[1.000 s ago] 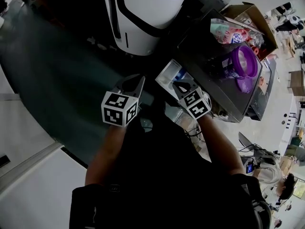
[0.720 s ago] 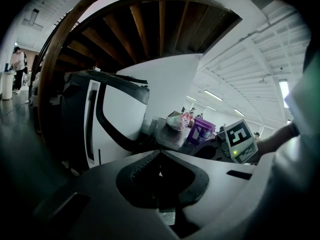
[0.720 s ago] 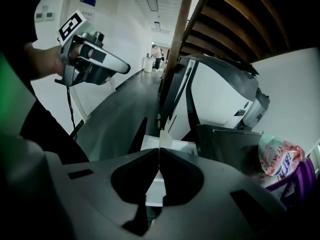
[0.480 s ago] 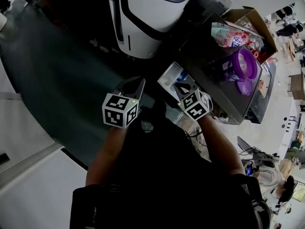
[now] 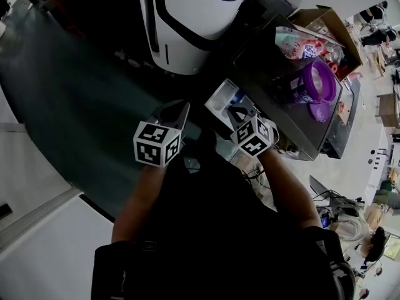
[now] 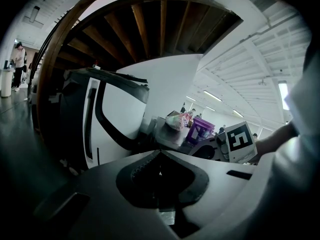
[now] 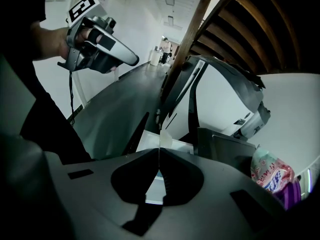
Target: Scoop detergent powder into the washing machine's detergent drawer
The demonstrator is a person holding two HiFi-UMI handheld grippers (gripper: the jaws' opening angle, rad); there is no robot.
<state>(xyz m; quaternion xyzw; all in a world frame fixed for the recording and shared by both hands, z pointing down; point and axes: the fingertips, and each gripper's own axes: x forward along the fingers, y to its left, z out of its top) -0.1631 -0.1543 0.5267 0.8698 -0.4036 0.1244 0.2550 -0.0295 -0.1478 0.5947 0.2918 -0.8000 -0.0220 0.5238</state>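
Both the left gripper point(image 5: 180, 109) and the right gripper point(image 5: 234, 112) had their jaws clenched together on nothing, the right one close by the open white detergent drawer point(image 5: 221, 96), while the purple tub point(image 5: 316, 82) sat well apart on the dark machine top point(image 5: 270, 108).

Dim, underexposed foregrounds everywhere; ceiling strip lights point(image 6: 216, 96) glare at the left gripper view's right. Fisheye bending warps the edges, corners fall black, and the head view's floor point(image 5: 81, 105) looks smeared, perhaps motion blur.
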